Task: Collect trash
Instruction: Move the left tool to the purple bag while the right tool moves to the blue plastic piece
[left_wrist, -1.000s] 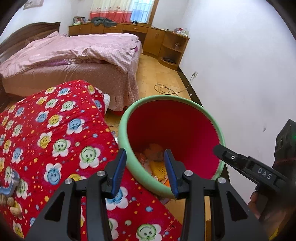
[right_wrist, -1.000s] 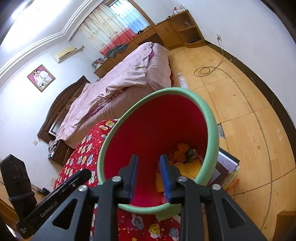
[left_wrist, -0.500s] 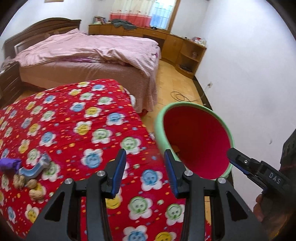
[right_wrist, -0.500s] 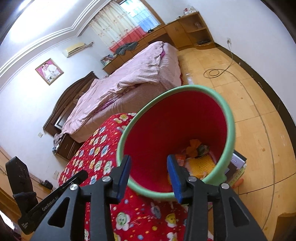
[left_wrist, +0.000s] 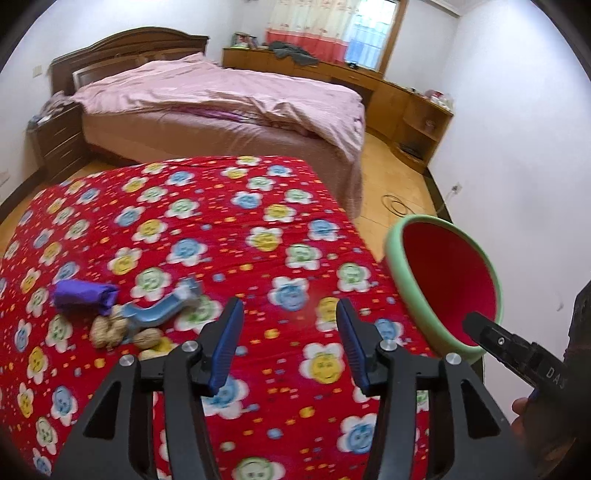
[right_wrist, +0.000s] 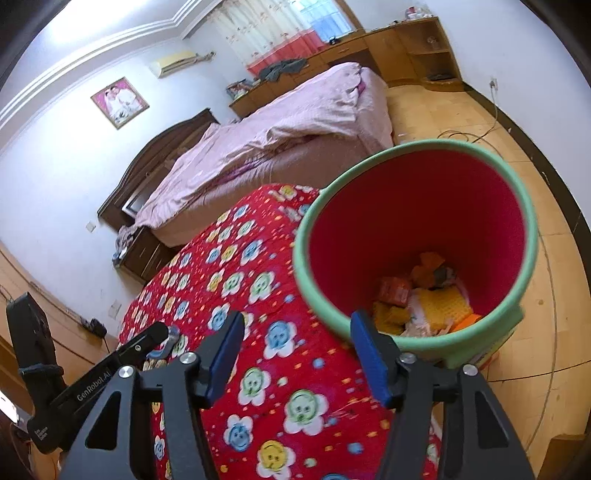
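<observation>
A red bin with a green rim (right_wrist: 406, 236) stands at the right edge of a table under a red flowered cloth (left_wrist: 221, 236); it holds orange and yellow wrappers (right_wrist: 424, 295). It shows in the left wrist view (left_wrist: 447, 280) too. On the cloth lie a purple wrapper (left_wrist: 83, 293), a blue plastic piece (left_wrist: 162, 310) and several peanut shells (left_wrist: 114, 332). My left gripper (left_wrist: 288, 343) is open and empty above the cloth, right of the trash. My right gripper (right_wrist: 297, 354) is open and empty beside the bin's rim.
A bed with a pink cover (left_wrist: 229, 99) stands behind the table. Wooden cabinets (left_wrist: 406, 107) line the far wall. A cable (left_wrist: 395, 203) lies on the wooden floor. A white wall (left_wrist: 517, 166) is close behind the bin.
My left gripper swung left from the bin to over the cloth, bringing the trash pile into view. My right gripper opened wider and pulled back from the bin's mouth.
</observation>
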